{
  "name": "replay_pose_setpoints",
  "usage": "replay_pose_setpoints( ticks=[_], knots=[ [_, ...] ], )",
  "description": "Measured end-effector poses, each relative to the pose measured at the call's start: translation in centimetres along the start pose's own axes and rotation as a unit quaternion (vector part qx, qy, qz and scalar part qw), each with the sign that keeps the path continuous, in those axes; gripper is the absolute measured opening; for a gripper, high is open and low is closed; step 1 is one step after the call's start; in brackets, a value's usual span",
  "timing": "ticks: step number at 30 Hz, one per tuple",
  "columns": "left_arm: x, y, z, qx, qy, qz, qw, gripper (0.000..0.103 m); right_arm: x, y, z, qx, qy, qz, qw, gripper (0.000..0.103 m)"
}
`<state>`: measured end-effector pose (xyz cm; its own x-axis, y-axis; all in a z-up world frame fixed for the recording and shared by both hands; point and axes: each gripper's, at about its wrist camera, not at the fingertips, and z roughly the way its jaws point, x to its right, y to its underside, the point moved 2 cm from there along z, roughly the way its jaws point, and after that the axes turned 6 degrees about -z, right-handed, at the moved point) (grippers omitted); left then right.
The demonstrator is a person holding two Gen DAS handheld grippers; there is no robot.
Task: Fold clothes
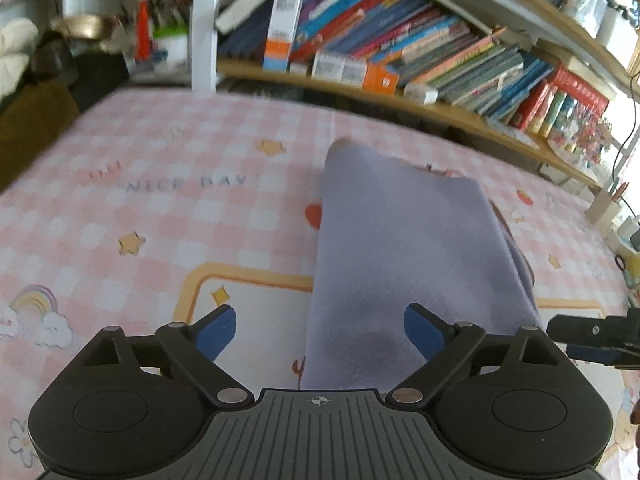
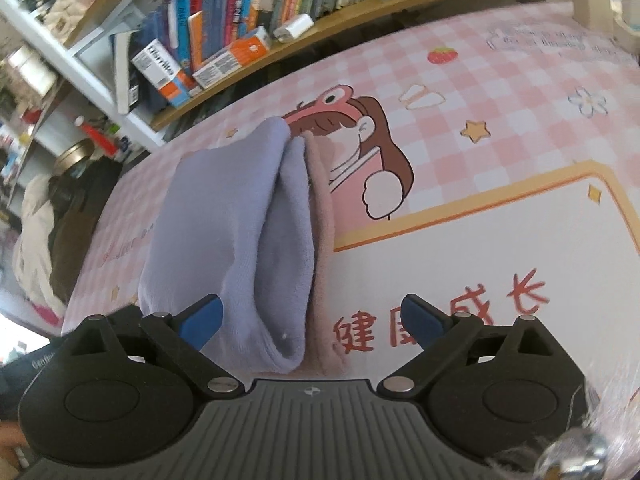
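A folded lavender garment point(image 1: 404, 248) lies on the pink checked table mat point(image 1: 160, 208). My left gripper point(image 1: 320, 326) is open just above its near end, the blue fingers point(image 1: 218, 326) spread wide and empty. In the right wrist view the same garment point(image 2: 240, 232) shows as stacked folds with a pinkish layer along its right edge. My right gripper point(image 2: 312, 320) is open over its near end, holding nothing. The right gripper's tip also shows at the right edge of the left wrist view point(image 1: 596, 338).
A low wooden shelf packed with books point(image 1: 400, 52) runs along the far edge of the table. A white shelf post point(image 1: 204, 24) stands at the back. A pen holder point(image 1: 604, 204) and small items sit at the far right. Bags and clothes point(image 2: 44, 216) lie off the table's left side.
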<state>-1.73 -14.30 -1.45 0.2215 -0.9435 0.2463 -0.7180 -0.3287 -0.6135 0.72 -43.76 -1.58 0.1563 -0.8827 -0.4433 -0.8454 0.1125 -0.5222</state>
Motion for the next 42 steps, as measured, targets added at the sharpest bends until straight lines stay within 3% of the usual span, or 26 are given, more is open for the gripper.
replay_pose_setpoints(
  ticks=[9, 18, 23, 26, 27, 30, 32, 35, 37, 39, 42],
  knots=[
    [-1.4, -0.9, 2.3, -0.04, 0.054, -0.019, 0.9976, 0.093, -1.1, -0.2, 1.9, -0.012, 0.003, 0.023, 1.0, 0.096],
    [-1.9, -3.4, 5.1, -0.075, 0.116, -0.067, 0.9882, 0.093, -1.1, -2.4, 4.1, -0.018, -0.009, 0.055, 0.998, 0.093],
    [-2.2, -3.7, 6.3, -0.088, 0.122, -0.084, 0.9851, 0.093, -0.7, -3.1, 5.0, -0.017, -0.019, 0.082, 0.996, 0.074],
    [-2.1, -3.7, 6.6, -0.088, 0.122, -0.083, 0.9852, 0.09, -0.9, -3.1, 5.3, -0.022, -0.023, 0.089, 0.996, 0.057],
    [-2.0, -3.7, 6.6, -0.087, 0.123, -0.081, 0.9852, 0.088, -1.2, -3.1, 5.3, -0.02, -0.018, 0.083, 0.996, 0.054],
    [-1.8, -3.7, 6.6, -0.084, 0.132, -0.082, 0.9842, 0.072, -2.3, -3.1, 4.6, 0.003, -0.009, 0.05, 0.999, 0.031],
    [-1.6, -3.8, 6.5, -0.08, 0.133, -0.081, 0.9845, 0.064, -4.2, -3.1, 3.5, 0.037, 0.0, -0.02, 0.999, 0.025],
    [-1.3, -3.8, 6.5, -0.077, 0.125, -0.077, 0.9862, 0.063, -7.5, -2.8, 2.4, 0.076, 0.017, -0.129, 0.989, 0.023],
    [-1.1, -3.8, 6.5, -0.075, 0.122, -0.072, 0.9871, 0.063, -8.7, -2.3, 2.4, 0.08, 0.029, -0.175, 0.981, 0.022],
    [-1.0, -3.9, 6.3, -0.075, 0.122, -0.068, 0.9873, 0.063, -8.4, -2.2, 2.8, 0.072, 0.038, -0.178, 0.981, 0.022],
    [-1.3, -4.0, 6.3, -0.078, 0.129, -0.07, 0.9861, 0.065, -6.1, -2.5, 3.5, 0.049, 0.033, -0.123, 0.991, 0.027]
  ],
)
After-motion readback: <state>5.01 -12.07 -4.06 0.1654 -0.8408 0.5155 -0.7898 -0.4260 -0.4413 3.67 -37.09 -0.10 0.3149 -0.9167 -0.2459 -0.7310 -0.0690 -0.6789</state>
